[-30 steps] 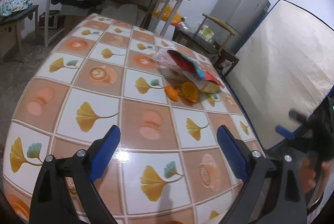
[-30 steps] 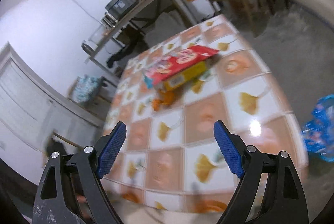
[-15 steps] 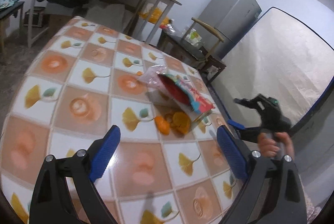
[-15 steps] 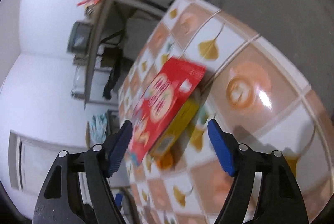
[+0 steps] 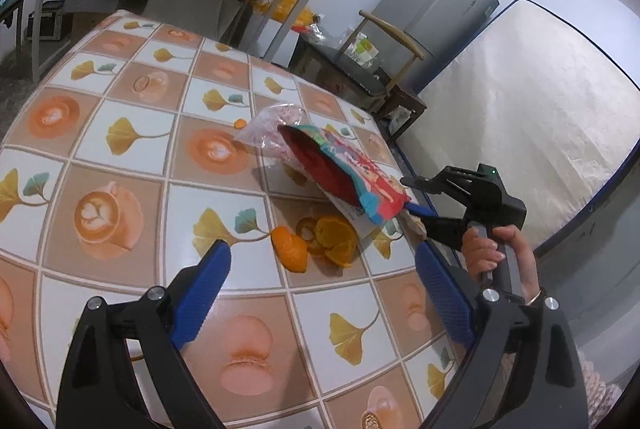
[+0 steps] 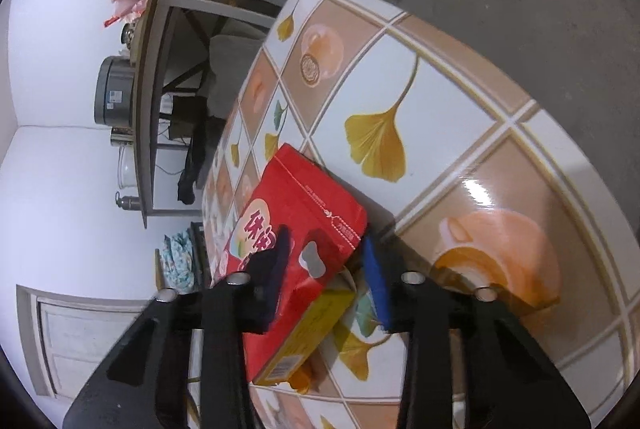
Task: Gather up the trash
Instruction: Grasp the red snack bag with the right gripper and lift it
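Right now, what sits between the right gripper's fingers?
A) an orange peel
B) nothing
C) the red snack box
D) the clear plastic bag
C: in the right wrist view the right gripper has its jaws closing around the end of the red snack box, one finger on either face; the orange peels lie on the table apart from it.

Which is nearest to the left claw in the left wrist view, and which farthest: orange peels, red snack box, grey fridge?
1. Orange peels: on the table just ahead of the left claw, about centre.
2. Red snack box: farther along the table, up and right, its near end between the right claw's closing pads.
3. Grey fridge: against the back wall, upper right, beyond the table.
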